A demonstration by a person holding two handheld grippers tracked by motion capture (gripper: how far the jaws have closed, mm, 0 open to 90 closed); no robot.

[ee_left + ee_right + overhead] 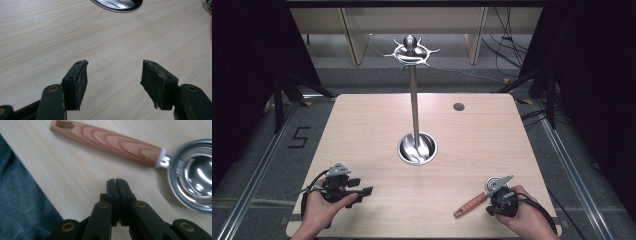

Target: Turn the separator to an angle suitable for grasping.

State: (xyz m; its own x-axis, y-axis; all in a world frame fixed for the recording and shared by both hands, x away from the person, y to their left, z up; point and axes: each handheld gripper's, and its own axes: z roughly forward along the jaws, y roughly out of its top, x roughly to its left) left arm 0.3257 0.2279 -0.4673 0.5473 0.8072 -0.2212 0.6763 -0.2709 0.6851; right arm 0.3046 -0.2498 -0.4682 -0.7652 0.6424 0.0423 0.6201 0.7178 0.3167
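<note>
Left gripper (113,75) at table's 7 o'clock, jaws wide with nothing between; right gripper (116,181) at 5 o'clock, jaws pressed together on nothing, just beside wooden-handled steel strainer spoon (130,145) lying flat on pale wooden table (362,130).

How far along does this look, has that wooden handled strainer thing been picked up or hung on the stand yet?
Nothing looks done yet. The utensil with the wooden handle lies flat on the table, and the stand has bare hooks. The right gripper sits beside the handle with jaws shut on nothing; the left gripper is open over bare wood. If hanging is the goal, gripping, lifting and hooking all remain.
</note>
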